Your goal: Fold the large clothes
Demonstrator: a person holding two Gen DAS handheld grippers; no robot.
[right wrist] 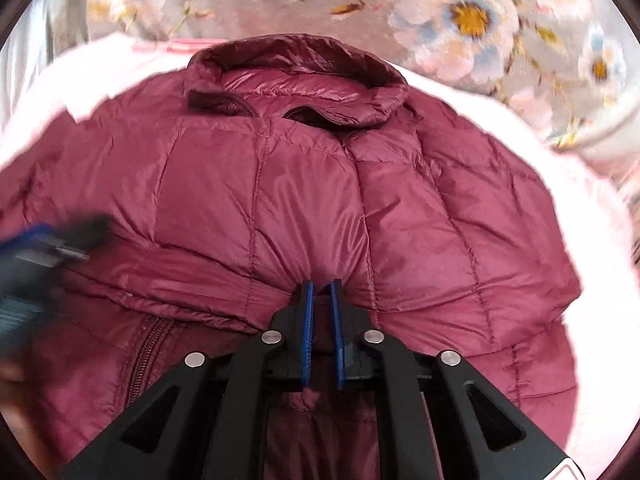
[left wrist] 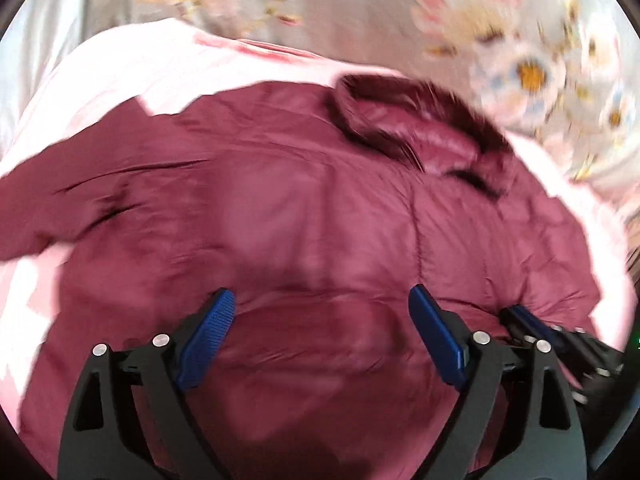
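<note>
I've got a maroon quilted puffer jacket [right wrist: 304,200] spread flat on a pale pink sheet [right wrist: 600,320], w/ a grey floral bedcover [right wrist: 460,20] beyond it at the far side. Jacket fabric is shiny, stitched into puffy square panels; stand-up collar [right wrist: 304,60] sits at the far end, coil zipper [right wrist: 148,344] runs along the near-left edge.

My right gripper [right wrist: 322,292] has its blue ribbed pads nearly closed, pinching a bunched ridge of the jacket's fabric near centre; creases radiate out from the pinch.

My left gripper [left wrist: 320,300] is wide apart, nothing between the fingers, over the jacket's smooth near part, can't tell if touching. Left view is motion-blurred; sleeve [left wrist: 60,208] stretches out to the left. Right gripper shows just beside it at near right, on the fabric.
</note>
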